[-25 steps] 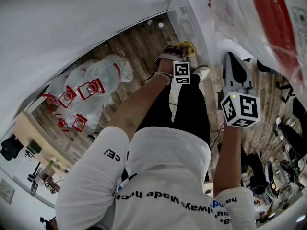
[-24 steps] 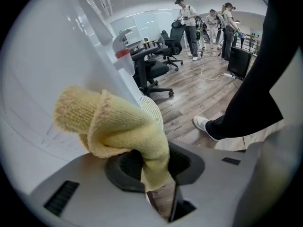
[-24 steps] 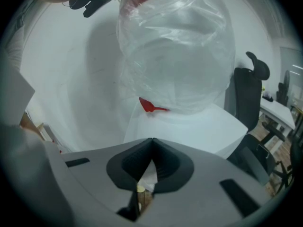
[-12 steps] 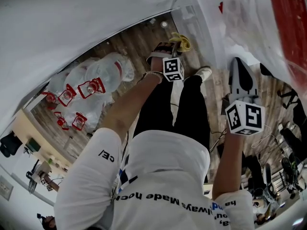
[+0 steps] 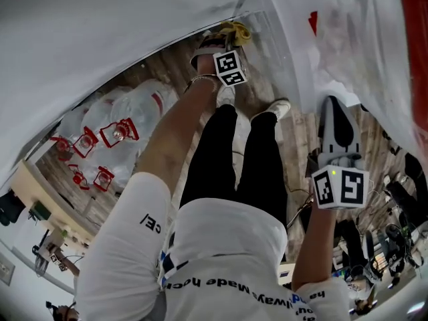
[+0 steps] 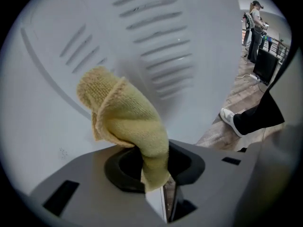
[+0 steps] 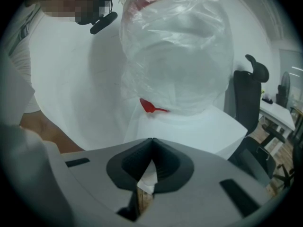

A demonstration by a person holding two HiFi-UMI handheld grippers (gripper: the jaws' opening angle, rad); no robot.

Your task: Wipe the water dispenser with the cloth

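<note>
The yellow cloth [image 6: 125, 119] is pinched in my left gripper [image 6: 151, 161] and presses against the white side panel of the water dispenser [image 6: 189, 70], just below its vent slits. In the head view this gripper [image 5: 221, 40] is stretched far forward and low, with the cloth [image 5: 235, 29] at its tip against the dispenser's lower edge [image 5: 281, 39]. My right gripper [image 5: 330, 103] hovers beside the dispenser's front, shut and holding nothing. Its own view shows the jaws [image 7: 152, 141] closed before the dispenser's top [image 7: 189, 126], the plastic-wrapped bottle [image 7: 177, 46] and a small red tab [image 7: 150, 107].
Several bagged water bottles [image 5: 127, 122] with red caps lie on the wooden floor to the left. The person's legs and shoes [image 5: 274, 109] stand close to the dispenser. A black office chair [image 7: 248, 93] is at the right, and another person [image 6: 255, 27] stands far off.
My left gripper has pushed the cloth farther forward along the dispenser's side, the arm stretching out. The right gripper has drifted slightly back toward the body.
</note>
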